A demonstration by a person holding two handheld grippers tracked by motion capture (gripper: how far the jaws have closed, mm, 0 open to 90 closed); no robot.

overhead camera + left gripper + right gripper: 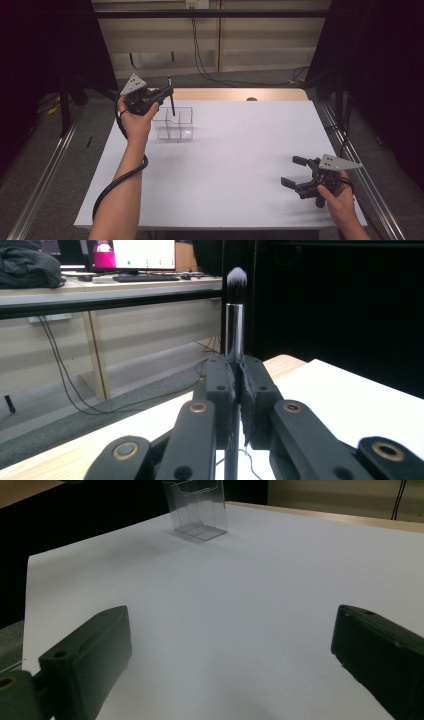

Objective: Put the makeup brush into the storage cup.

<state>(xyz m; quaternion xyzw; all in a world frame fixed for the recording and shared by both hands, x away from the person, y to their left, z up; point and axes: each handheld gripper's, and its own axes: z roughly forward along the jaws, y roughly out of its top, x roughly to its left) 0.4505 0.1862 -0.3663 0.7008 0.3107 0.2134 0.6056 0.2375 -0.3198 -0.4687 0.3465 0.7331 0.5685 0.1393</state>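
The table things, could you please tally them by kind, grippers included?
Makeup brush: 1
Clear organiser: 1
Grippers: 2, the left gripper and the right gripper
Total: 4

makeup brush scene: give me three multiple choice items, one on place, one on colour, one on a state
1. Where is the makeup brush?
A. flat on the table
B. in the left gripper, above the clear organizer
C. in the right gripper

2. What colour is the table cover?
A. white
B. green
C. red

3. How do the right gripper's jaws stand?
A. shut on a brush
B. shut on the organizer
C. open, nothing between them

Answers: B, the left jaws clamp its handle upright; A, the sheet is plain white; C, the right gripper view has bare table between them.
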